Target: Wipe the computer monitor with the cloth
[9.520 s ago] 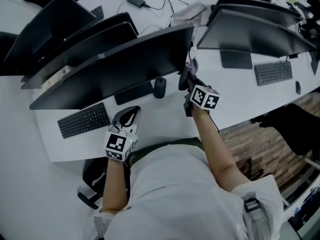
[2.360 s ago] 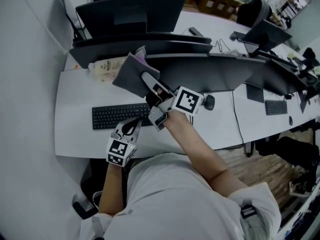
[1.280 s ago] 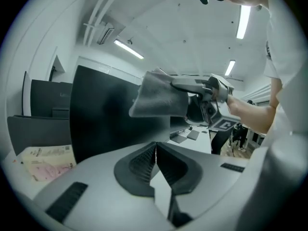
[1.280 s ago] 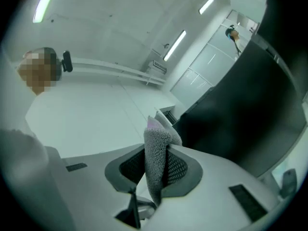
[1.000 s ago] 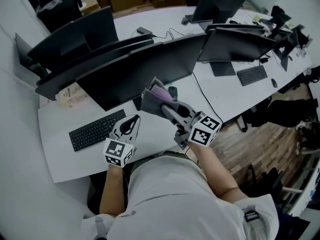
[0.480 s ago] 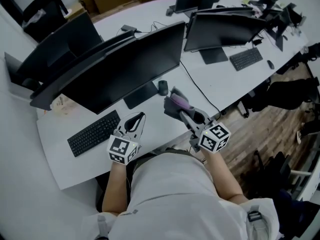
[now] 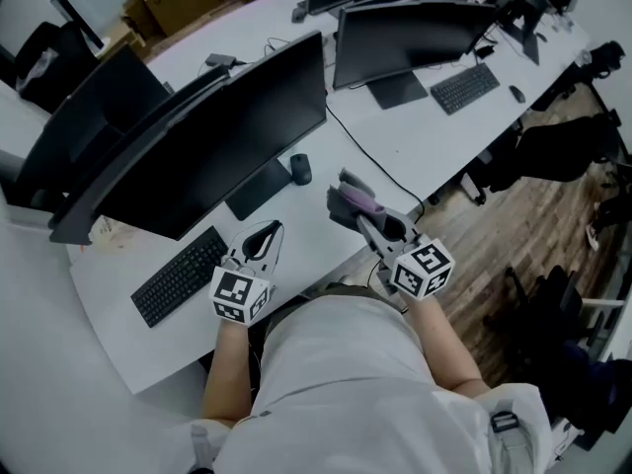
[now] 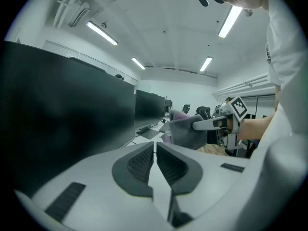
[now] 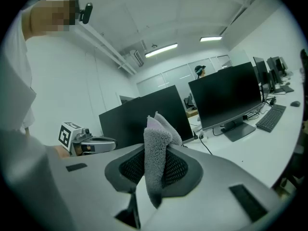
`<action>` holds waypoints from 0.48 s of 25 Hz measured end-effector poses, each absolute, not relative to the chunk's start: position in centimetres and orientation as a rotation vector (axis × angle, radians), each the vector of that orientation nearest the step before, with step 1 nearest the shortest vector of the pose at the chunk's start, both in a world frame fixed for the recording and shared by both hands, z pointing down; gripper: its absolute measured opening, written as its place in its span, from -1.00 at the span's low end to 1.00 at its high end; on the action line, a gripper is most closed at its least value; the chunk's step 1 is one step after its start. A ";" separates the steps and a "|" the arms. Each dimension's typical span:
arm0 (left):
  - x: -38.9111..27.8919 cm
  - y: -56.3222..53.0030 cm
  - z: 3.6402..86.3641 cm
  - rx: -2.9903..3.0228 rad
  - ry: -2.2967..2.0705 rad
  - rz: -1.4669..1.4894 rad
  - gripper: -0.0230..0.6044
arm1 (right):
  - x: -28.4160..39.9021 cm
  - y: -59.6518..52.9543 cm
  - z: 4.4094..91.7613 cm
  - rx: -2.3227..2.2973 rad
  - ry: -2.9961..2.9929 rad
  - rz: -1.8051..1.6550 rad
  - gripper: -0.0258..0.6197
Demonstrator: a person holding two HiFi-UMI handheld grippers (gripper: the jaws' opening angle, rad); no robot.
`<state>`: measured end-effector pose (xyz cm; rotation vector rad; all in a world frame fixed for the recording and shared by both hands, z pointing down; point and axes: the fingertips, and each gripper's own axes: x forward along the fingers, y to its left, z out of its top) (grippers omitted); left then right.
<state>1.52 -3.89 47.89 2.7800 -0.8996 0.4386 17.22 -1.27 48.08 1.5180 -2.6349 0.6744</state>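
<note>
A wide black computer monitor (image 7: 212, 141) stands on the white desk (image 7: 415, 146) ahead of me; its dark screen (image 8: 62, 114) fills the left of the left gripper view. My right gripper (image 7: 367, 217) is shut on a folded grey cloth (image 7: 348, 200) with a lilac inner side, held over the desk edge to the right of the monitor and apart from it. The cloth (image 9: 156, 160) stands upright between the jaws. My left gripper (image 7: 262, 247) is shut on nothing, low near the desk edge in front of the monitor.
A black keyboard (image 7: 180, 276) lies left of the left gripper, and a dark mouse (image 7: 300, 169) sits by the monitor stand. A second monitor (image 7: 410, 33) with a keyboard (image 7: 464, 87) stands farther right. More monitors (image 7: 89, 102) rise behind. Wooden floor (image 7: 533, 225) and chairs are to the right.
The right gripper carried the cloth away from the screen, down and right to the desk edge. My head view swung right. The left gripper stayed shut near the desk edge.
</note>
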 end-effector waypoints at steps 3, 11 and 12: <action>2.4 -4.0 48.0 2.796 -0.877 0.443 -0.92 | 17.7 -0.8 48.3 1.539 -2.612 0.661 -0.69; 3.8 -4.3 48.4 2.819 -0.824 0.453 -0.92 | 18.6 -0.6 48.2 1.576 -2.577 0.623 -0.70; 4.0 -4.3 48.4 2.822 -0.818 0.453 -0.92 | 18.8 -0.6 48.2 1.581 -2.577 0.628 -0.70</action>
